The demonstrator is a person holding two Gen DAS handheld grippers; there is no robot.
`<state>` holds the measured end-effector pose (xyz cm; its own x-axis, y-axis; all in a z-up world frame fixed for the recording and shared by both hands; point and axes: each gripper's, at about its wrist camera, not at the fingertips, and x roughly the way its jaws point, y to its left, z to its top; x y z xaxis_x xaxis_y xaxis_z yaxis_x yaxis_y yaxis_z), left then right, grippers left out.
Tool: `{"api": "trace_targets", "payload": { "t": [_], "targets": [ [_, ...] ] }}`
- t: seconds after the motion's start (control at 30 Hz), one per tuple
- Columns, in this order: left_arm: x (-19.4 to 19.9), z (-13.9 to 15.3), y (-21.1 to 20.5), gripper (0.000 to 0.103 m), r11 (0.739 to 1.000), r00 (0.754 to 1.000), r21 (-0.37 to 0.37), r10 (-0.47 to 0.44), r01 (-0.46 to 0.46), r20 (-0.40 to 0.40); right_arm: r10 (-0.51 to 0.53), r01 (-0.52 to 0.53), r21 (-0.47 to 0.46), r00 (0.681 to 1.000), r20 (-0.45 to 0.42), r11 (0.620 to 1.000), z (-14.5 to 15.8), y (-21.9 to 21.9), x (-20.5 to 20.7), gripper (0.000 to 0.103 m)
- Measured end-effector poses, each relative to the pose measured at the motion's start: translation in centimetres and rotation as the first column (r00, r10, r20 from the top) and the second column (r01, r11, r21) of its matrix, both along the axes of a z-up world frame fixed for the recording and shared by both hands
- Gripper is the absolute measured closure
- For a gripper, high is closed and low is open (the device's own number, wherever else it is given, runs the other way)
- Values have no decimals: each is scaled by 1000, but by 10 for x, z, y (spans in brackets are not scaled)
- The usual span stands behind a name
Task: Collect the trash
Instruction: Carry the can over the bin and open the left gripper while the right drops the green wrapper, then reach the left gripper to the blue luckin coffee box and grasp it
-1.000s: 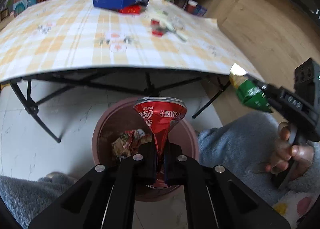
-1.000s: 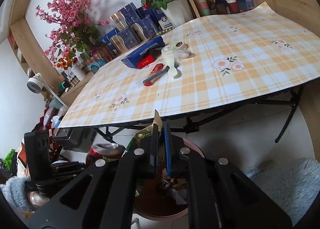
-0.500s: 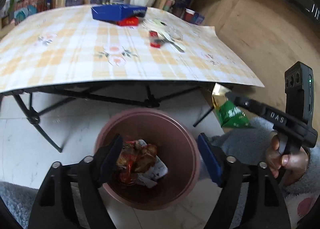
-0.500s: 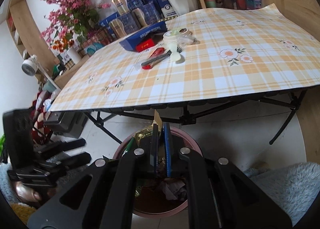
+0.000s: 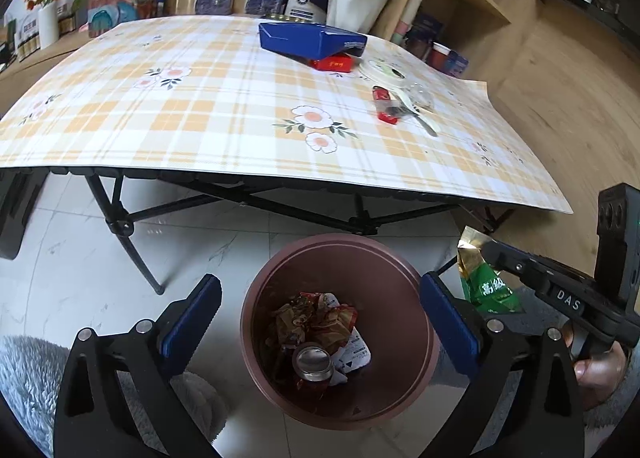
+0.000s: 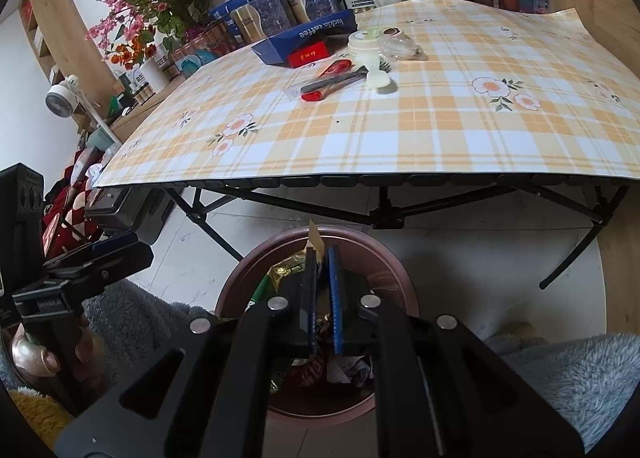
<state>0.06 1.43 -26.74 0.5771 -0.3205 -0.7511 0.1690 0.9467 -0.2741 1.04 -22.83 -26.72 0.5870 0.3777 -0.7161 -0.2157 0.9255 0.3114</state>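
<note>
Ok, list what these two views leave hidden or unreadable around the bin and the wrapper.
- Green wrapper: in the right wrist view the right tongs cover all but its tip; in the left wrist view a left tong finger overlaps its lower edge.
- Bin contents: under the can the trash is a crumpled heap; single items can't be told apart.
- Can label: only its top shows.
</note>
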Motion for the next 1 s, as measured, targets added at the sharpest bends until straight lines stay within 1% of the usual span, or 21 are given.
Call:
{"api": "trace_targets", "payload": {
  "t": [0.1, 0.13, 0.17, 0.2, 0.23, 0.27, 0.3, 0.33, 0.37, 0.4, 0.43, 0.47, 0.6, 0.77, 1.0],
  "targets": [
    [0, 0, 1, 6, 1000, 1000, -3, 7, -7, -1, 10, -10, -6, 1000, 9, 1000, 2, 2, -1, 89],
    [0, -1, 2, 6, 1000, 1000, -3, 8, -8, -2, 9, -9, -9, 1000, 12, 1000, 2, 3, -1, 84],
    [0, -1, 1, 6, 1000, 1000, -1, 9, -9, -2, 9, -9, -5, 1000, 17, 1000, 2, 3, -2, 75],
    [0, -1, 1, 6, 1000, 1000, 1, 11, -10, -4, 4, -4, -5, 1000, 22, 1000, 3, 2, -2, 70],
    [0, -1, 1, 6, 1000, 1000, 3, 12, -12, -4, -5, 5, -8, 999, 34, 1000, 5, 2, -3, 62],
    [0, -1, 1, 6, 1000, 1000, 3, 11, -11, -1, -17, 17, -14, 999, 45, 1000, 6, 1, -4, 46],
    [0, 0, 2, 6, 1000, 1000, 4, 11, -11, 5, -30, 31, -19, 998, 57, 999, 8, 0, -5, 35],
    [-1, 1, 2, 6, 1000, 1000, 4, 10, -10, 12, -48, 49, -18, 996, 79, 999, 10, -3, -6, 16],
    [-1, 1, 2, 6, 1000, 1000, 4, 11, -11, 15, -58, 59, -15, 994, 94, 998, 12, -4, -7, 11],
    [-2, 2, 2, 6, 1000, 1000, 3, 12, -12, 19, -64, 66, -13, 993, 101, 998, 14, -5, -7, 10],
    [-2, 3, 3, 6, 1000, 1000, 3, 14, -14, 22, -70, 72, -14, 993, 97, 997, 14, -7, -7, 6],
    [-3, 3, 3, 6, 1000, 1000, 2, 18, -18, 23, -76, 78, -16, 993, 90, 997, 13, -8, -5, 6],
    [-3, 5, 6, 6, 999, 999, -7, 35, -35, 22, -85, 87, -38, 995, 54, 996, 8, -7, 1, 6],
    [-2, 6, 9, 6, 999, 998, -11, 54, -53, 25, -64, 69, -62, 995, 70, 996, 10, -1, -1, 6],
    [0, 1, 9, 6, 998, 998, 14, 67, -67, 7, -56, 61, -95, 997, 56, 994, 7, 5, 2, 6]
  ]
}}
